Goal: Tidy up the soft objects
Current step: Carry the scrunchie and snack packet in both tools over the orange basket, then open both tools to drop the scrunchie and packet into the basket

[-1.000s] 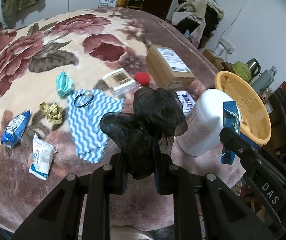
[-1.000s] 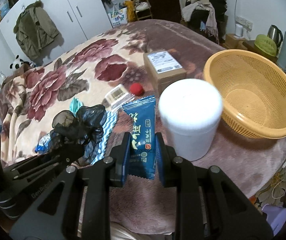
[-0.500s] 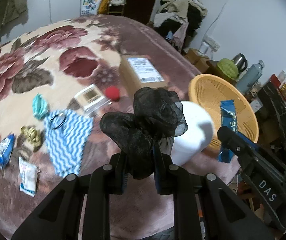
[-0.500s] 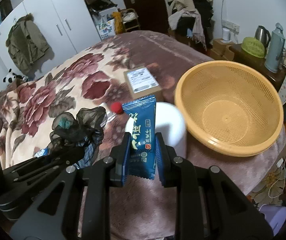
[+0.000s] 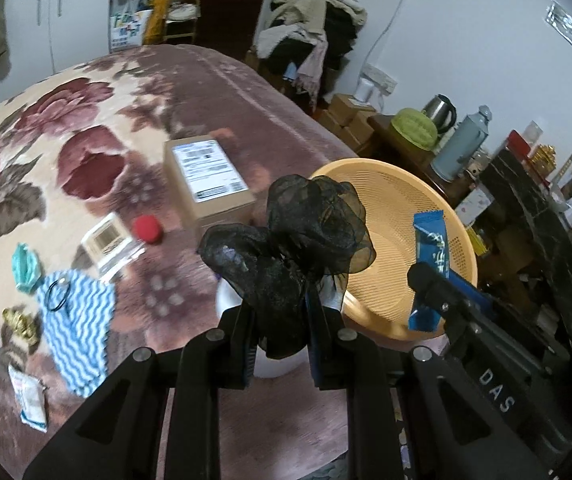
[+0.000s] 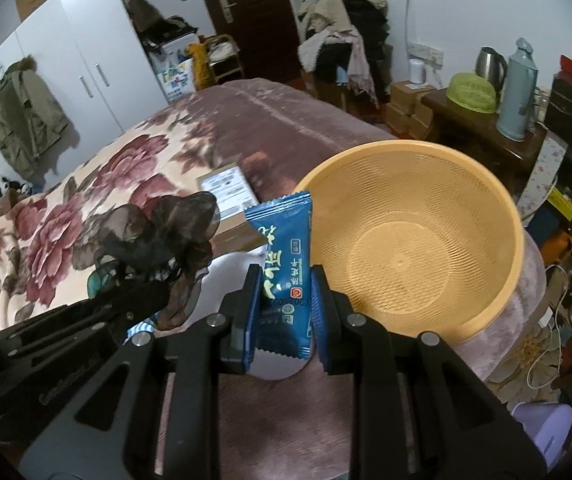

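Between the pads of my left gripper (image 5: 280, 330) sits a black mesh scrunchie (image 5: 290, 240), pinched at its lower folds; the sheer ruffles fan out above the fingers, held in the air just left of the orange basket (image 5: 398, 280) in the left wrist view. My right gripper (image 6: 284, 312) is pressed onto a blue snack packet (image 6: 286, 264), upright, white script on the face, top edge serrated; its lower edge is hidden behind the pads. It stands at the basket's near-left rim. I read the basket's mesh bowl as holding nothing. A white cylindrical tub (image 5: 274, 364) is almost wholly covered by scrunchie and fingers, so only slivers show; I cannot tell its lid. Left of the basket on the floral blanket (image 5: 86, 140): a cardboard box (image 5: 206, 184), a red ball (image 5: 147, 229), a clear box (image 5: 108, 245). Farther left lie a blue zigzag cloth (image 5: 76, 332) with a black ring (image 5: 57, 295) on it, and small packets, blurred at the frame edge.
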Demonstrator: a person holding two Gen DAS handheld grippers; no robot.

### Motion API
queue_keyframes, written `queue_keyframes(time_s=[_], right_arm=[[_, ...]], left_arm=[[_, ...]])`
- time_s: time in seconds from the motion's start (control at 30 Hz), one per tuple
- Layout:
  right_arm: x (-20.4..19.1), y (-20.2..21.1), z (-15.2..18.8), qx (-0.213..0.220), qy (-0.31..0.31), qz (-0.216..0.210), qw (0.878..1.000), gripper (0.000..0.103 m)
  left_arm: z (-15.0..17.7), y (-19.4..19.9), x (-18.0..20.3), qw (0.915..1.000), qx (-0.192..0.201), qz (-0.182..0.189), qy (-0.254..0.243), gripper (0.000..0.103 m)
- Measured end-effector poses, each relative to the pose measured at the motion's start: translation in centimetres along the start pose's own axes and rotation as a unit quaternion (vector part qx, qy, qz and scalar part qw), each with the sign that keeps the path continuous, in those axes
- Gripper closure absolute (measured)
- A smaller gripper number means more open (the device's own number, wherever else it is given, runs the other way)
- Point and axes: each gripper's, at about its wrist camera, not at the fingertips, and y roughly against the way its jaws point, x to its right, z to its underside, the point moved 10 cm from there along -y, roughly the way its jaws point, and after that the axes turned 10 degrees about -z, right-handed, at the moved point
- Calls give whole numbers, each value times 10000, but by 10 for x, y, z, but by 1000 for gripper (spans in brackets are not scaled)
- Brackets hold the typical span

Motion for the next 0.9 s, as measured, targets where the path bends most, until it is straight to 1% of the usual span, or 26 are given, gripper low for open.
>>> queue_keyframes(time_s=[0.13,0.33,0.43,0.53,0.6,0.63,0.67,0.7,0.77,0.8,0.87,0.9], right_arm=[[20,3,-10,104,-195,151,9996,78],[50,16,-22,262,-465,363,9979,78],[61,19,-26,303,-544,460,9970,78],[68,25,-27,388,-613,538,9959,78],[70,27,-26,413,-653,582,9953,78],[72,26,-25,391,-662,618,9951,78],[73,26,-23,366,-664,659,9949,78],[75,26,-22,360,-673,702,9946,78],[80,27,-23,373,-701,741,9941,77],[81,28,-23,381,-732,725,9939,76],[87,30,-23,411,-758,792,9931,67],[88,31,-23,423,-757,820,9928,65]], left_arm=[[-10,-11,24,9998,-40,115,-164,83],[-22,-18,62,9986,-76,340,-410,83],[-25,-27,77,9979,-181,444,-445,83],[-24,-38,92,9966,-304,504,-580,82],[-21,-44,101,9952,-368,578,-694,69],[-20,-45,104,9950,-349,578,-732,49],[-19,-45,105,9955,-275,533,-732,40],[-20,-46,103,9962,-215,452,-713,36],[-19,-47,99,9971,-225,382,-612,25],[-17,-48,96,9974,-266,361,-570,22],[-16,-50,90,9978,-302,295,-502,13],[-16,-51,86,9981,-307,218,-487,10]])
